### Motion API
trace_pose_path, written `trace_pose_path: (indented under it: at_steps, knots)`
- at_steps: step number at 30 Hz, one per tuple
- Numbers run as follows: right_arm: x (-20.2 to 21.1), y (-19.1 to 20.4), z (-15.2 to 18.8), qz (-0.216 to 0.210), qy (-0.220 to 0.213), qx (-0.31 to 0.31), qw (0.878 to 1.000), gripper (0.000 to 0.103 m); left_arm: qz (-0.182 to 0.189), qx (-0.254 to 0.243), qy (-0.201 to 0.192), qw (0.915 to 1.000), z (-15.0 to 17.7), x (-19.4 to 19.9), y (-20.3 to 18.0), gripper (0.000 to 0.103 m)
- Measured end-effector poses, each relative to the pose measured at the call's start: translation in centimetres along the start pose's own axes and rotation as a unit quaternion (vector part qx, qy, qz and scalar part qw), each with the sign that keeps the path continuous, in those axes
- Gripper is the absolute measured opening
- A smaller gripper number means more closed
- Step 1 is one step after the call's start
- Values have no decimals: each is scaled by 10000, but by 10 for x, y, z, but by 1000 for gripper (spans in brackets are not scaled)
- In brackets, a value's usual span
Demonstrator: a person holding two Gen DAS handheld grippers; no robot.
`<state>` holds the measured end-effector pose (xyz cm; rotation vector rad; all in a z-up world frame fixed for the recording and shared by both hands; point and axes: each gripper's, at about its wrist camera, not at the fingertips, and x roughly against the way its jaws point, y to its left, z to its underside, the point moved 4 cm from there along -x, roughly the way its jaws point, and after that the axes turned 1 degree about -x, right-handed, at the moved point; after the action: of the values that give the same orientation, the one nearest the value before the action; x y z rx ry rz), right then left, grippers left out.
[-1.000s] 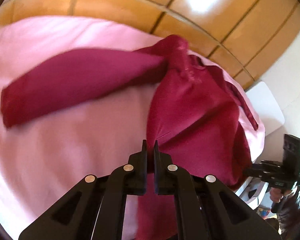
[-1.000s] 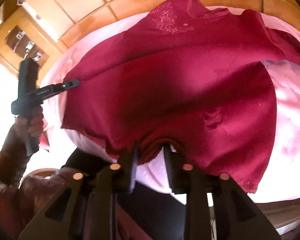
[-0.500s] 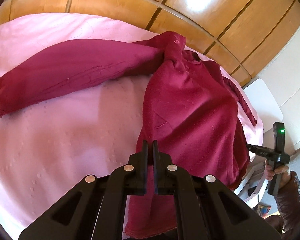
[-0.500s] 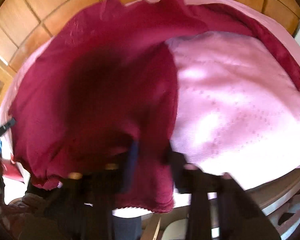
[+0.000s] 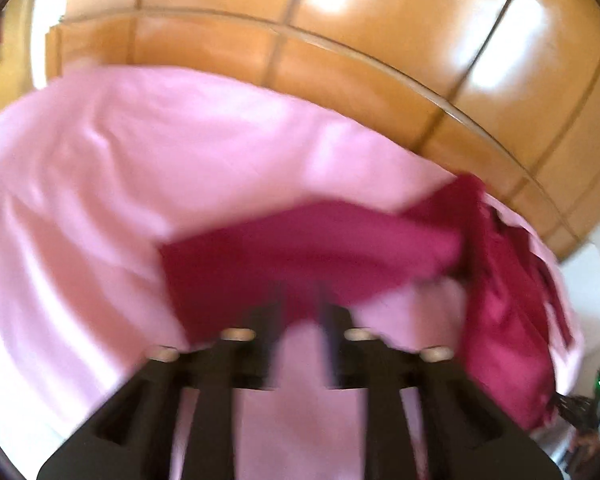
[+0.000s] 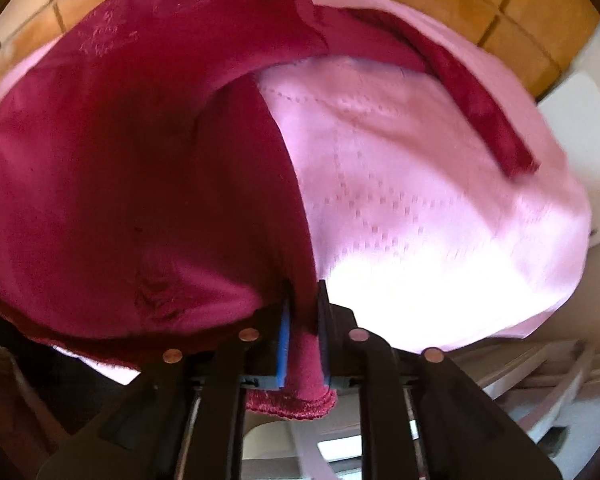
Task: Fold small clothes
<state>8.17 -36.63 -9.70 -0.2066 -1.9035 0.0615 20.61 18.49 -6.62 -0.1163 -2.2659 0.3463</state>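
Body of maroon garment (image 6: 132, 184) folded lengthwise on pink cloth (image 6: 440, 208), sleeve (image 5: 300, 256) outstretched and unfolded; left gripper (image 5: 300, 312) opening, empty, over sleeve; right gripper (image 6: 303, 320) opening, hem between pads; sleeve fold and final folds judged outstanding.

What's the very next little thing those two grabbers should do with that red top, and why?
Probably bring the left gripper, jaws opening and empty, down onto the sleeve lying spread on the pink cloth. The right gripper, though opening, has the garment's hem between its pads.
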Motion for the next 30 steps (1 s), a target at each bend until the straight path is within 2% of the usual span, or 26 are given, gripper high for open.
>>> trace_pose_path:
  at_steps: [2, 5, 7, 10, 11, 12, 14, 17, 18, 19, 20, 21, 23, 25, 27, 30]
  knots:
    - [9, 6, -16, 89, -272, 34, 9996, 36, -141, 45, -200, 9997, -20, 0, 10, 54]
    - [28, 11, -35, 66, -669, 6, 9977, 48, 7, -15, -167, 9999, -45, -12, 11, 54]
    - [36, 19, -45, -26, -826, -24, 9966, 56, 62, -259, -82, 9996, -59, -27, 2, 54]
    - [45, 43, -55, -284, -968, 65, 9949, 59, 464, -722, 444, 9953, -66, -64, -20, 54]
    - [47, 54, -57, -400, -989, 144, 9942, 59, 476, -920, 590, 9929, -66, -75, -26, 58]
    - [49, 64, -61, -525, -988, 226, 9935, 60, 478, -1105, 698, 9903, -65, -83, -30, 66]
    - [50, 86, -63, -749, -980, 425, 9915, 60, 329, -1377, 825, 9865, -65, -102, -32, 73]
    - [43, 127, -74, -1046, -966, 718, 9872, 61, 768, -1308, 1212, 9810, -56, -120, -38, 73]
    - [43, 134, -76, -1097, -972, 773, 9862, 62, 839, -1282, 1332, 9792, -49, -126, -41, 68]
    - [41, 142, -82, -1188, -966, 830, 9847, 62, 887, -1371, 1402, 9766, -42, -128, -45, 56]
    - [41, 153, -86, -1331, -956, 895, 9824, 62, 895, -1516, 1438, 9738, -34, -129, -50, 13]
    - [39, 162, -87, -1422, -951, 926, 9809, 62, 769, -1717, 1434, 9716, -26, -129, -53, 6]
    - [37, 182, -89, -1741, -898, 1043, 9751, 62, 580, -1873, 1057, 9749, -22, -117, -57, 6]
    - [36, 204, -91, -2018, -889, 1276, 9670, 61, 462, -1733, 702, 9813, -31, -101, -53, 6]
    - [36, 230, -93, -2287, -866, 1540, 9573, 61, 286, -1537, 333, 9871, -50, -83, -43, 6]
    - [40, 272, -84, -2588, -845, 1927, 9427, 61, -168, -1476, -140, 9888, -80, -63, -30, 6]
